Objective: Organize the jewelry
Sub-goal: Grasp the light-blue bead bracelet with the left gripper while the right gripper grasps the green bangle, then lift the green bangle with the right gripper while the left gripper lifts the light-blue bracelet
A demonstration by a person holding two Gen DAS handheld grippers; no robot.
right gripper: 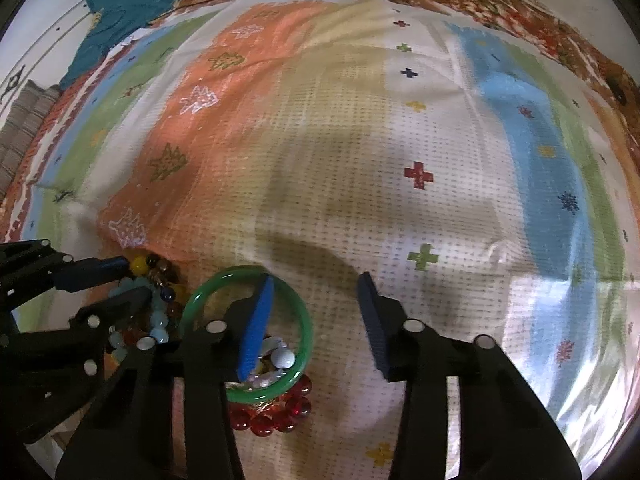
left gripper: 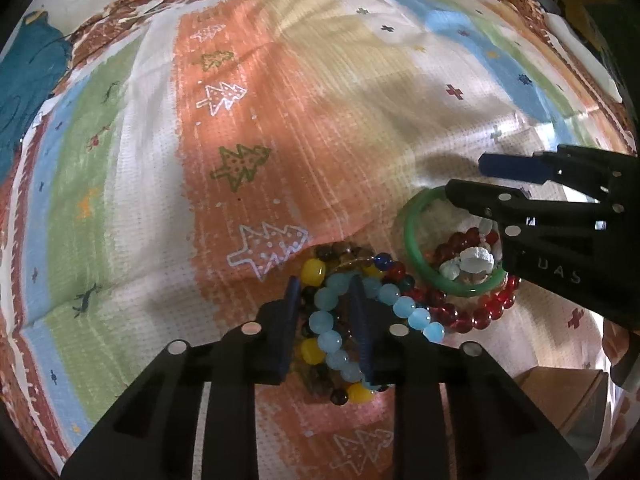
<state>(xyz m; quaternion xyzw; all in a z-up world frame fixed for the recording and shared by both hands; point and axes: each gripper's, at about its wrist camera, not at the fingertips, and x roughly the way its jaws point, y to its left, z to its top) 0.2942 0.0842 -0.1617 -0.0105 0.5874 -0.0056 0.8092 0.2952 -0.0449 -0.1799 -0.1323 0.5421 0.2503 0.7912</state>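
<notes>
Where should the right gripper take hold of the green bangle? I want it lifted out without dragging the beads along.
Grip the green bangle across its rim on the far side, coming straight down from above. It lies flat on the cloth, and that stretch is bare; white beads fill its near side and red beads lie under the near edge. The right gripper is open, one finger already inside the ring.

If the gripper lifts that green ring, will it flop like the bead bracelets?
Probably not. The green ring looks like one solid, smooth hoop, so it should stay stiff and keep its shape. Its glossy surface may be slippery against the right gripper, one finger of which is inside it. It rests partly on the red beads, so lifting it could nudge them.
</notes>
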